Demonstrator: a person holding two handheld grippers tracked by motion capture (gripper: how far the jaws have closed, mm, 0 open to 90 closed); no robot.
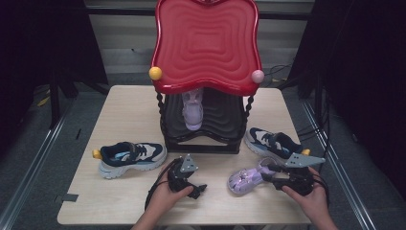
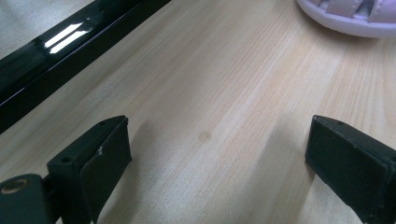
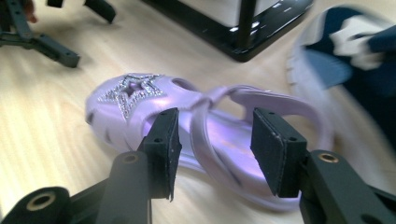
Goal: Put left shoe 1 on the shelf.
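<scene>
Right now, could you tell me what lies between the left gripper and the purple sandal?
Only bare tabletop separates the left gripper from the purple sandal, as the high view shows.

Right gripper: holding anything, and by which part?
Nothing gripped yet. The right gripper straddles the strap area of the purple sandal lying on the table, but its pads stand clear of it. The left gripper is open over bare wood.

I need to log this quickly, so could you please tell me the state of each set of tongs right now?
Left tongs: open, nothing between them, over bare table.
Right tongs: open around the purple sandal, not visibly gripping it.
</scene>
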